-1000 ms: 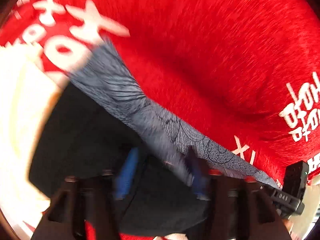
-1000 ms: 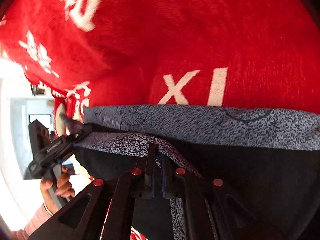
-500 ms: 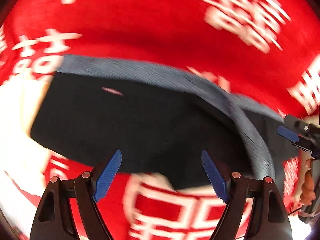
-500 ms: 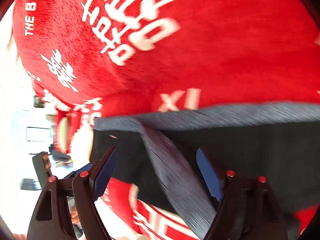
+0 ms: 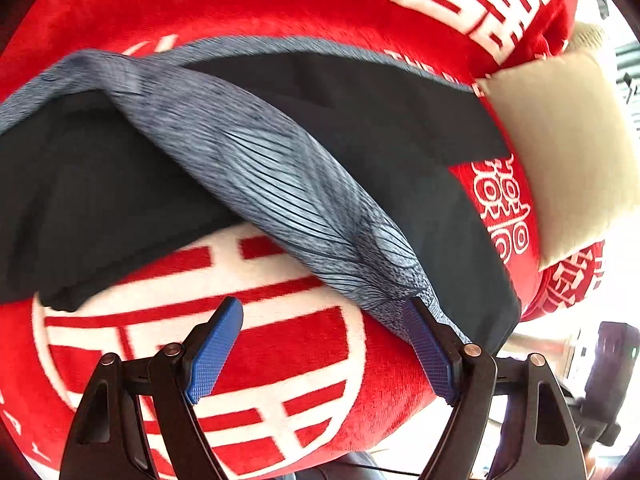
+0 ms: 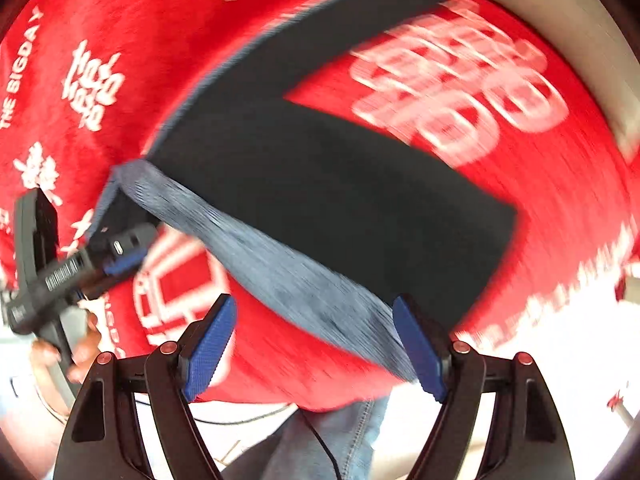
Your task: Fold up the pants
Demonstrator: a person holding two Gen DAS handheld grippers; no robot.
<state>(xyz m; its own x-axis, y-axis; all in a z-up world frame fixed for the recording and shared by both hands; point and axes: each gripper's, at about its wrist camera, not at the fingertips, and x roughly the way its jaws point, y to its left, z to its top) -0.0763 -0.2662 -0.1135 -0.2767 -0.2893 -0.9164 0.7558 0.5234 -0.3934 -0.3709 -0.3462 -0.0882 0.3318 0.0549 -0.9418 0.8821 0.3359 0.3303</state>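
Both grippers have let go of the grey patterned waistband they pinched a second ago and now stand wide. Left gripper [image 5: 322, 350] spreads its blue pads over the red blanket [image 5: 280, 4] with nothing between them; its right pad sits just beside, perhaps brushing, the waistband's [image 5: 288, 184] lower end. Right gripper [image 6: 316, 346] is equally wide and grips nothing, the blurred band passing close to its right pad. Black pants [image 6: 320, 176] lie flat on the blanket, legs stretched toward its far edge, the waistband folded over diagonally across them. A beige pillow [image 5: 560, 152] rests at the blanket's right edge, touching the pants' corner. Bare red blanket lies open beyond the pants' far edge and between them and the grippers. From the right wrist, a hand [image 6: 80, 344] grips the left tool's handle at the blanket's near-left edge.
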